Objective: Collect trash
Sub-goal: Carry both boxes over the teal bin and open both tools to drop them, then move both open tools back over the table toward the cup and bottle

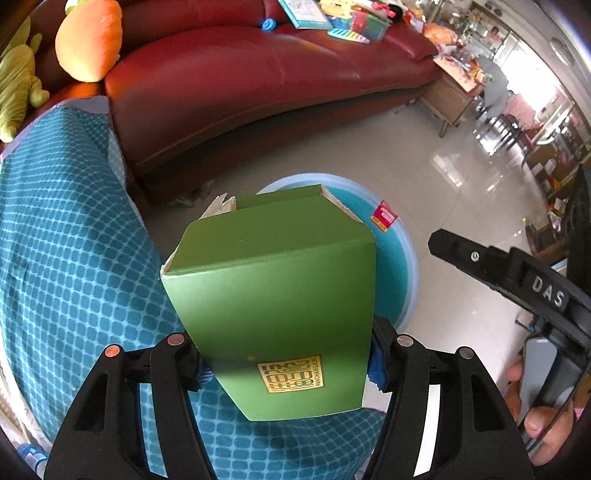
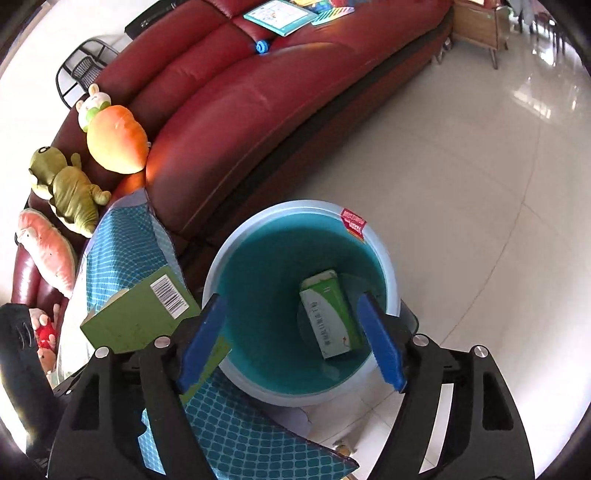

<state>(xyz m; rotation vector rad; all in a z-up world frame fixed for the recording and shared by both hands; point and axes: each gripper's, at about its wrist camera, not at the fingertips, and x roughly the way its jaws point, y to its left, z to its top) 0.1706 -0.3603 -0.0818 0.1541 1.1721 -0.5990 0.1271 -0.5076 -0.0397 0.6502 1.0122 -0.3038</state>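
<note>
My left gripper (image 1: pixel 288 365) is shut on a green carton (image 1: pixel 273 295) with a gold stamp and a torn open top. It holds the carton above the blue-patterned cloth, just short of the blue bin (image 1: pixel 399 258). The carton also shows in the right wrist view (image 2: pixel 140 314), with a barcode, left of the bin. My right gripper (image 2: pixel 291 339) is open and empty above the blue bin (image 2: pixel 236 251). A white and green box (image 2: pixel 330 314) lies inside the bin. The right gripper's finger (image 1: pixel 480 264) shows at the right in the left wrist view.
A surface under a blue-patterned cloth (image 1: pixel 66 240) lies left of the bin. A red leather sofa (image 2: pixel 258 96) stands behind, with plush toys (image 2: pixel 114 138) and books (image 2: pixel 277 14) on it. Glossy tile floor (image 2: pixel 461 184) spreads to the right. A wooden cabinet (image 1: pixel 450 99) stands far right.
</note>
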